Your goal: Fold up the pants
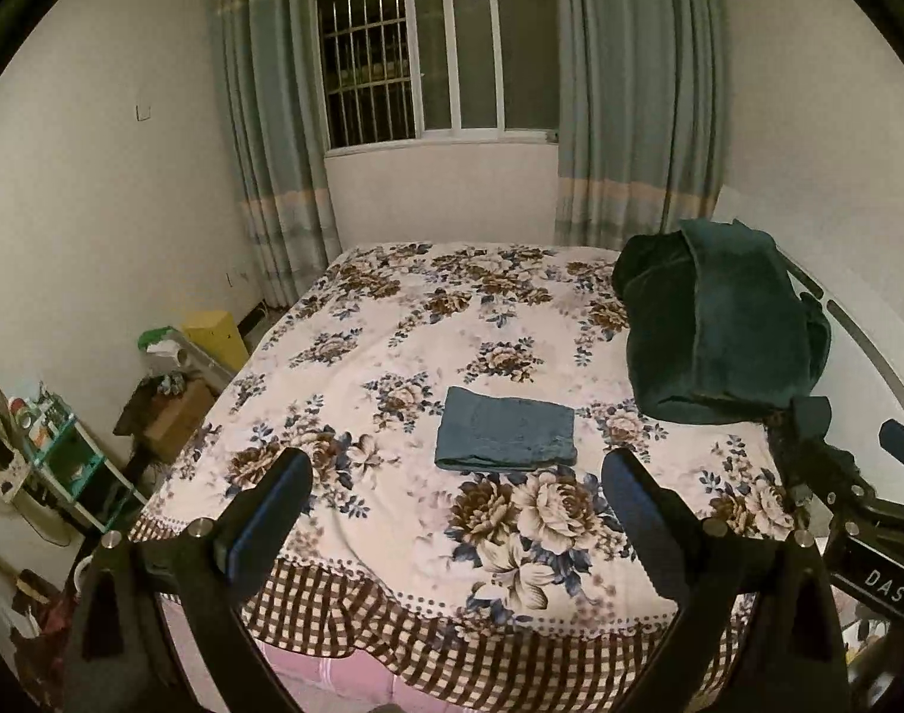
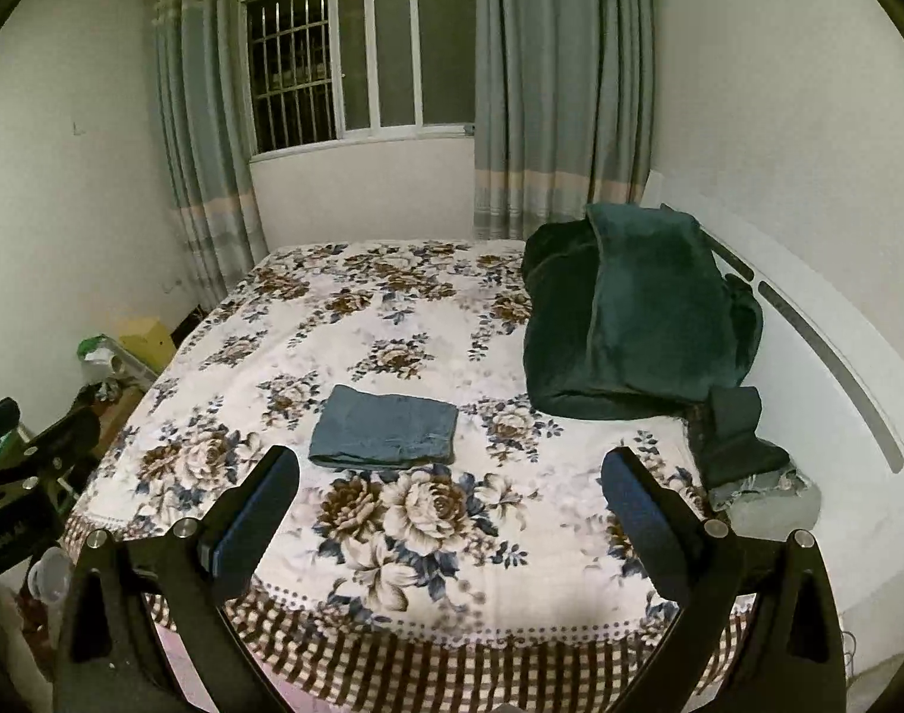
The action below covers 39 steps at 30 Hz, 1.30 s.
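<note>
One pair of blue pants (image 1: 505, 437) lies folded into a flat rectangle on the floral bedspread (image 1: 392, 321), toward the near end of the bed, nothing touching it. Left gripper (image 1: 457, 511) hangs above the near edge, fingers spread wide, empty. Right gripper (image 2: 452, 511) same: spread wide, empty, pants ahead and slightly left. Dark green blanket (image 2: 636, 309) heaped at the right by the white headboard (image 2: 838, 392). Curtained window (image 1: 434, 59) behind the bed.
</note>
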Available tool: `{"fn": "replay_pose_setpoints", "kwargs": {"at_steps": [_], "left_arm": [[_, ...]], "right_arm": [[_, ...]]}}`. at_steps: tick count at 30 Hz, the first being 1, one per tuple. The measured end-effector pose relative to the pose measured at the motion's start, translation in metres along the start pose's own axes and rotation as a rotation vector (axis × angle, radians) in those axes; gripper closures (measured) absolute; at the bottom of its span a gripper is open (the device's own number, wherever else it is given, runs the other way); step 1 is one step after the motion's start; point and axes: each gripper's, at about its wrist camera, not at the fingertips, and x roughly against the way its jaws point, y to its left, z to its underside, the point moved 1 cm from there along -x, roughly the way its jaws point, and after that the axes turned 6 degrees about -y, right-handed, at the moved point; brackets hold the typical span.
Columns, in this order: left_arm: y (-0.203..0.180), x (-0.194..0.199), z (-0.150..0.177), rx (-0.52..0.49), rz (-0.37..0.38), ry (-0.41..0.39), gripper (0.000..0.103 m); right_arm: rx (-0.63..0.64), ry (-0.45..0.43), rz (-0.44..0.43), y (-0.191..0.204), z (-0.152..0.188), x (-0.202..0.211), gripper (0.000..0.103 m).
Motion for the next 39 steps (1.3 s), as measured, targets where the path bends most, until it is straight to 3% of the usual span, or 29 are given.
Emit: {"fn": "replay_pose_setpoints", "kwargs": {"at_steps": [8, 39], "left_arm": [[0.003, 0.008, 0.002, 0.019, 0.003, -0.003, 0.0], [-0.001, 0.036, -0.004, 0.0, 0.021, -0.033, 0.0]], "right_arm": [[-0.003, 0.0, -0.009, 0.005, 0.001, 0.025, 0.0], [-0.024, -0.009, -0.02, -0.001, -0.003, 0.028, 0.0]]}}
